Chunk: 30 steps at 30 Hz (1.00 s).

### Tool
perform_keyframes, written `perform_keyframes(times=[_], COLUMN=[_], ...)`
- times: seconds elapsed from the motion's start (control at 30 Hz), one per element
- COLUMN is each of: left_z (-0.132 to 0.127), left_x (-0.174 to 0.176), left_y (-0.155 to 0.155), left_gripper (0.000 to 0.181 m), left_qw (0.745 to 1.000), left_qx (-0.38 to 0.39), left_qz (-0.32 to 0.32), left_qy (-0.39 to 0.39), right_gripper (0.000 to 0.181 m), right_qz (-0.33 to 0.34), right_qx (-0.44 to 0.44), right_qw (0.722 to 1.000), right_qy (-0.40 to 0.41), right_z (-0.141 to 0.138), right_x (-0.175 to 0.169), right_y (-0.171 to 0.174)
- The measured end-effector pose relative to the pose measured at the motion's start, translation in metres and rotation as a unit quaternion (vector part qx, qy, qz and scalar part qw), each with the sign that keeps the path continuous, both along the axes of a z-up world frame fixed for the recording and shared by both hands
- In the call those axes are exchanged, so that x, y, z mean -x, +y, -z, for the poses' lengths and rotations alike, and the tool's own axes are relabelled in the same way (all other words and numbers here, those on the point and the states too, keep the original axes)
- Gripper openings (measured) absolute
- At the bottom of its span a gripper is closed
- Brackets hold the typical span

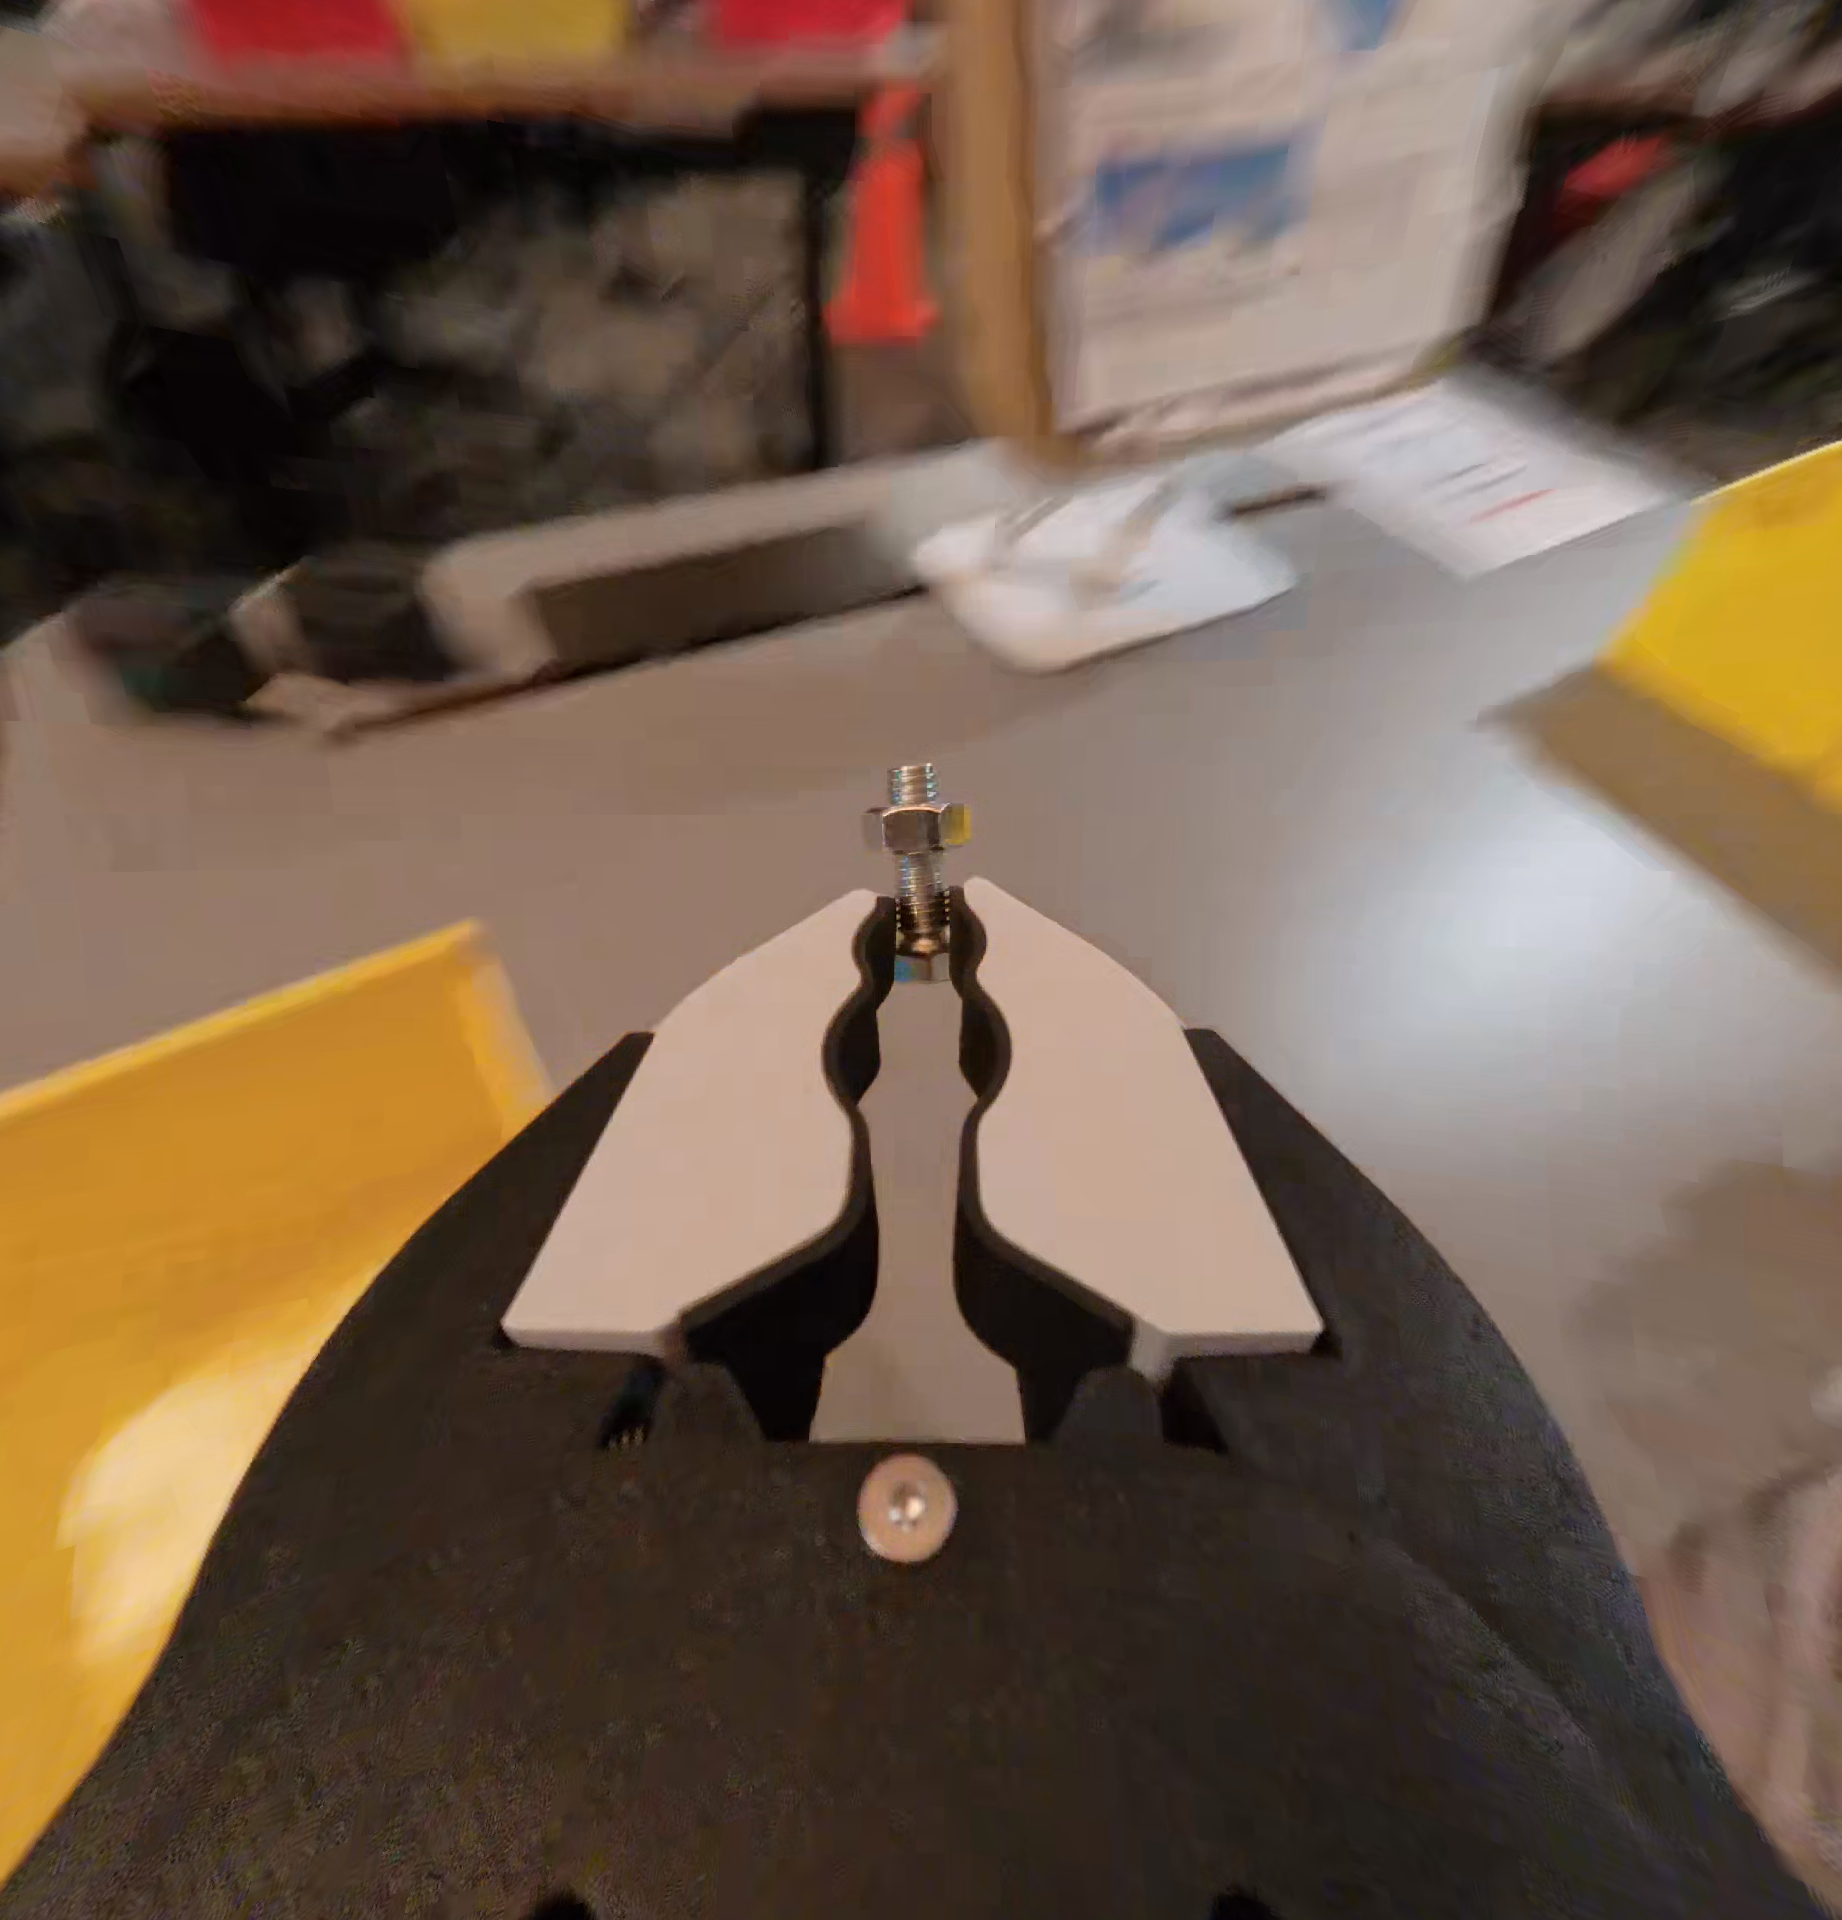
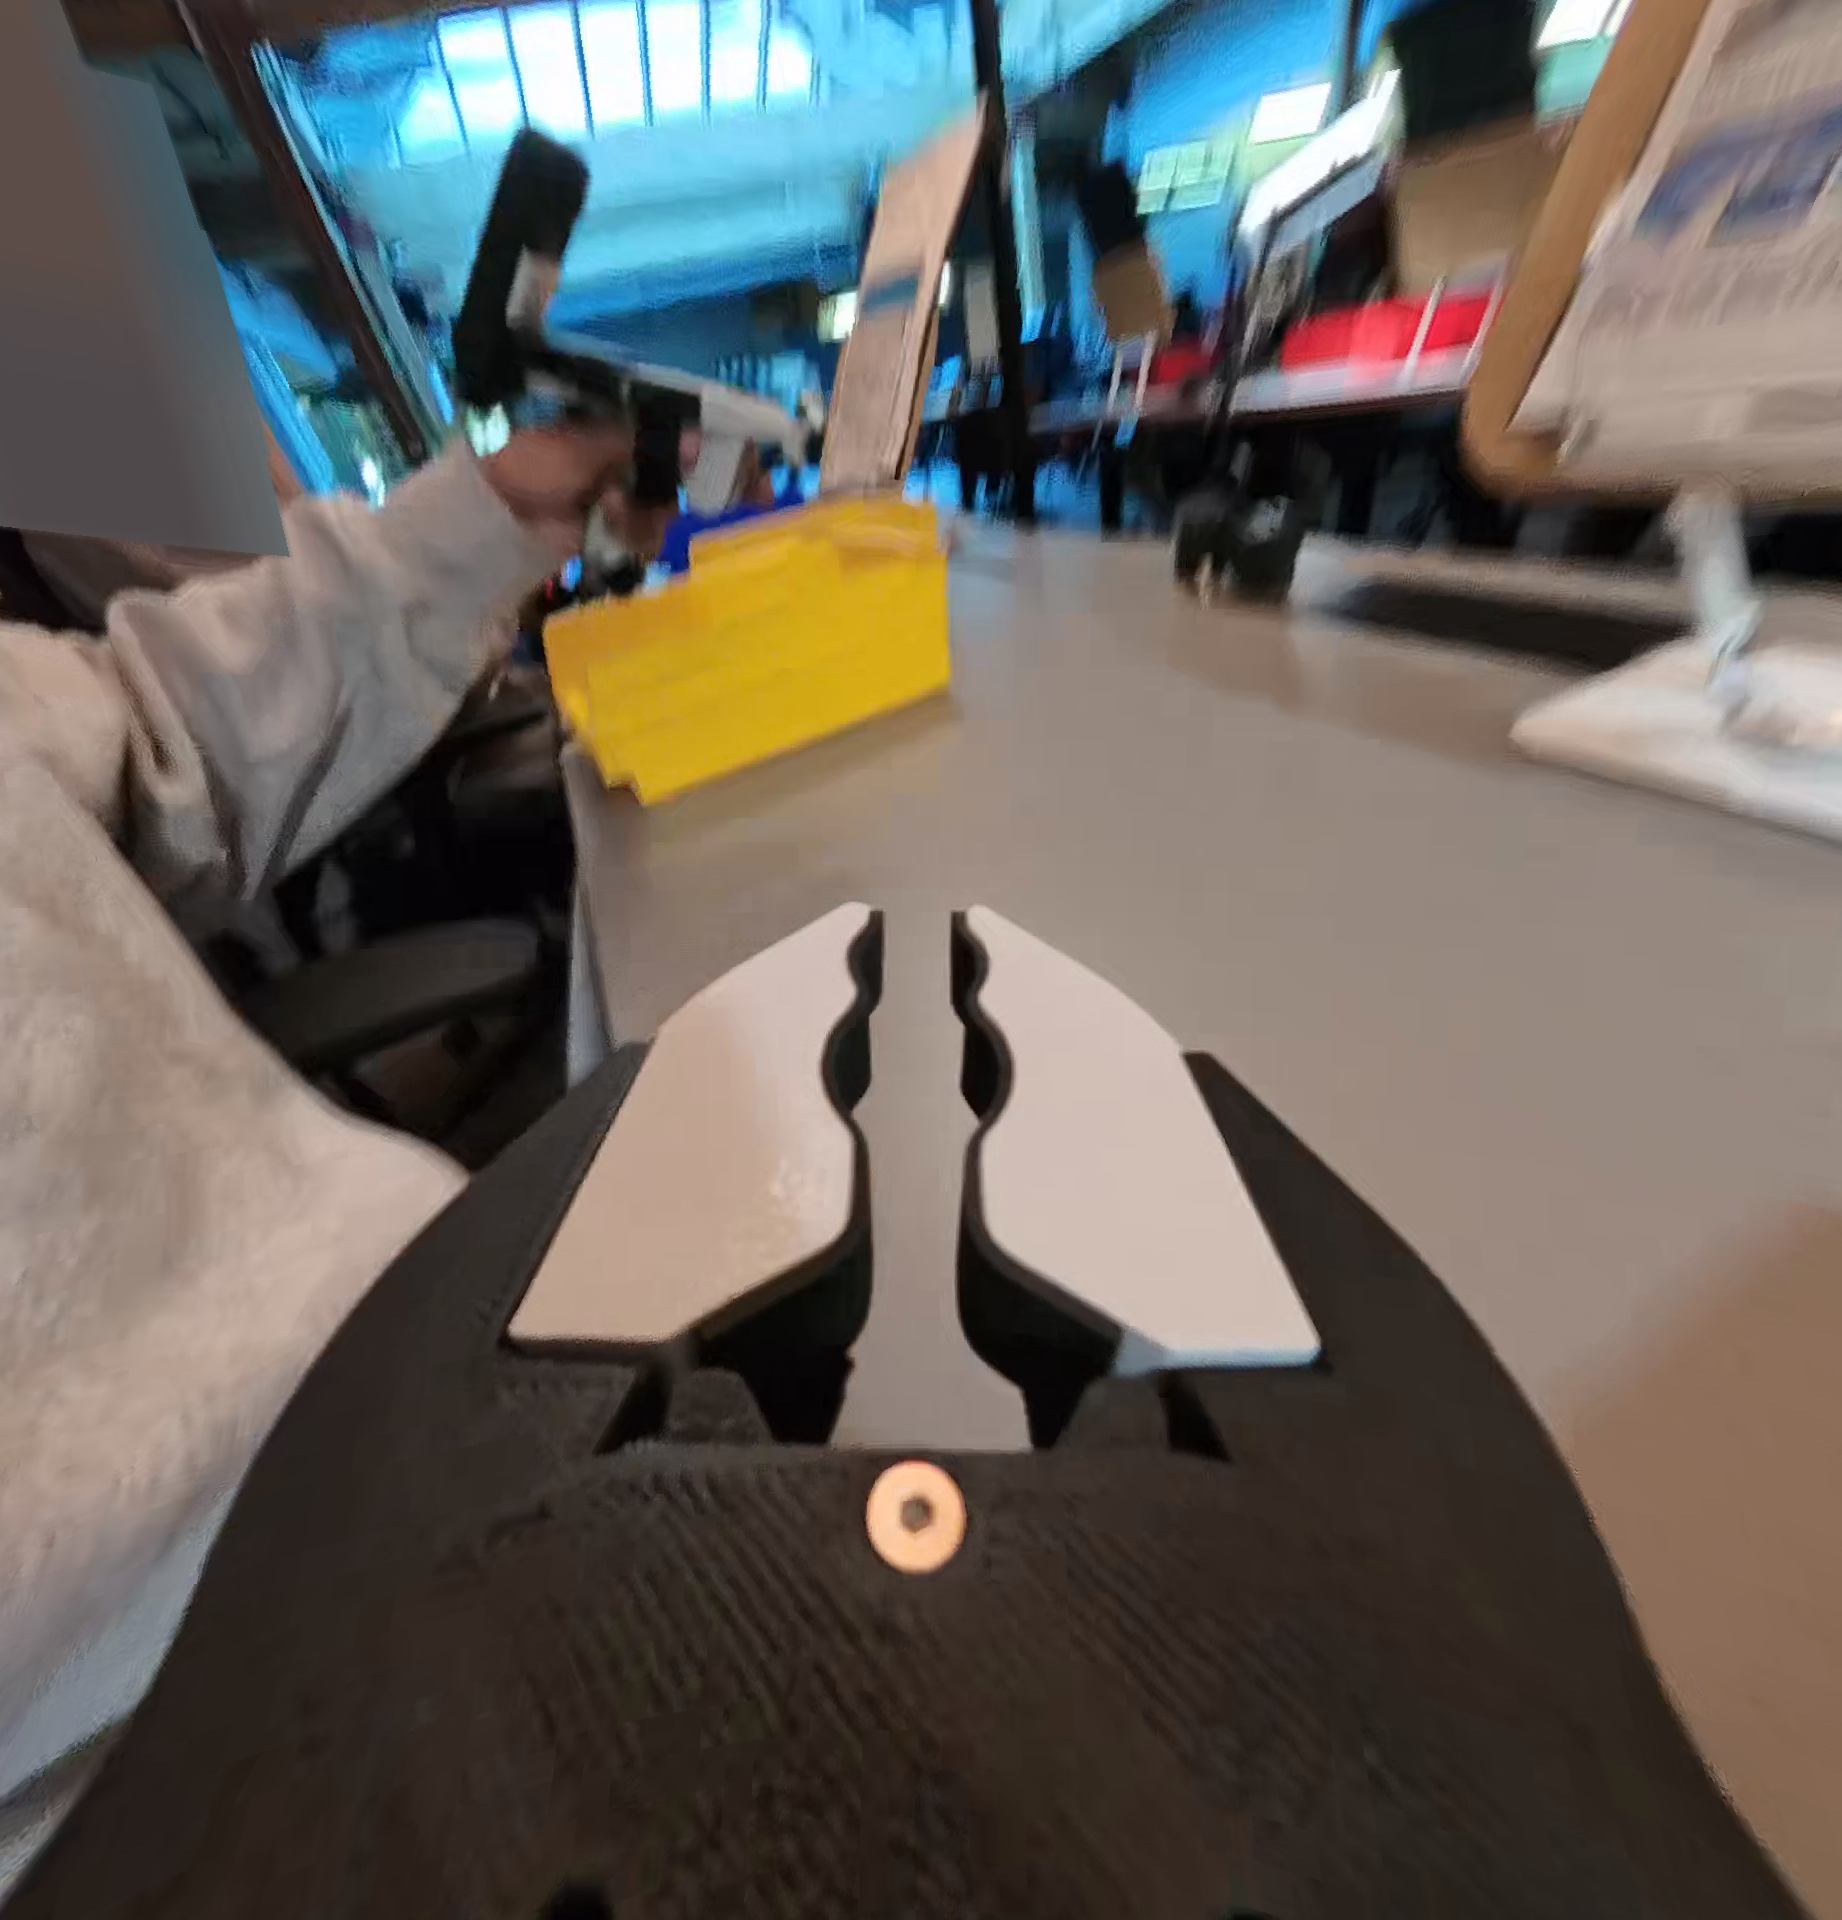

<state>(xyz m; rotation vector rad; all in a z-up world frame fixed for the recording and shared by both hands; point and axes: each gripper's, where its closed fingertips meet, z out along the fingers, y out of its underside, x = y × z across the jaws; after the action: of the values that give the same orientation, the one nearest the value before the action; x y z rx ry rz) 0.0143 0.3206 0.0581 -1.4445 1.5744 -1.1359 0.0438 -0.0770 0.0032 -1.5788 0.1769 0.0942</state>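
My left gripper [image 1: 919, 906] is shut on a small silver bolt [image 1: 915, 875], gripped near its head. The threaded shaft sticks out past the fingertips, with a hex nut [image 1: 917, 828] screwed partway along it. The bolt is held in the air above the grey table [image 1: 688, 831]. My right gripper [image 2: 915, 920] is empty, with its jaws a narrow gap apart, low over the grey table [image 2: 1208, 935]. The left gripper also shows in the right wrist view [image 2: 626, 416], raised in a person's hand above a yellow bin [image 2: 761, 644].
In the left wrist view a yellow bin [image 1: 169, 1195] lies at the lower left and another [image 1: 1769, 623] at the right edge. A white stand base [image 1: 1093, 582] and a board with papers [image 1: 1208, 208] stand behind. A grey sleeve [image 2: 169, 831] fills the left of the right wrist view. Tip to tip, the grippers are about 40 centimetres apart.
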Motion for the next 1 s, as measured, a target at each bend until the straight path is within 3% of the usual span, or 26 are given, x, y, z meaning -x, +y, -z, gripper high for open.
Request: perform_keyframes(times=[0.07,0.17,0.3,0.4,0.57,0.77,1.0], left_z=[-0.028,-0.036,0.004,0.037,0.064,0.087,0.092], left_x=[-0.014,-0.030,-0.039,-0.037,-0.037,-0.031,-0.025], left_y=[-0.073,-0.170,-0.283,-0.339,-0.367,-0.373,-0.377], left_gripper=[0.012,0.012,0.011,0.011,0.011,0.011,0.010], left_qw=[0.994,0.976,0.952,0.931,0.935,0.945,0.938], left_qx=[0.037,0.048,0.081,0.180,0.141,0.063,0.094], left_qz=[0.084,0.170,0.255,0.304,0.316,0.300,0.322], left_qy=[-0.066,-0.129,-0.147,-0.094,-0.083,-0.112,-0.091], right_gripper=[0.014,0.025,0.032,0.017,0.022,0.023,0.021], right_qz=[0.034,0.027,-0.011,-0.014,0.008,-0.005,0.008], right_qx=[-0.043,-0.065,-0.039,-0.016,0.018,0.024,0.039], right_qw=[0.998,0.998,0.998,0.998,0.999,0.997,0.997], right_qy=[-0.025,0.004,0.038,0.060,0.051,0.078,0.063], right_z=[-0.022,-0.039,-0.024,-0.004,0.011,0.017,0.024], right_x=[-0.007,-0.006,0.006,0.009,-0.003,0.001,0.005], right_y=[0.002,0.013,0.025,0.019,0.010,0.013,0.020])
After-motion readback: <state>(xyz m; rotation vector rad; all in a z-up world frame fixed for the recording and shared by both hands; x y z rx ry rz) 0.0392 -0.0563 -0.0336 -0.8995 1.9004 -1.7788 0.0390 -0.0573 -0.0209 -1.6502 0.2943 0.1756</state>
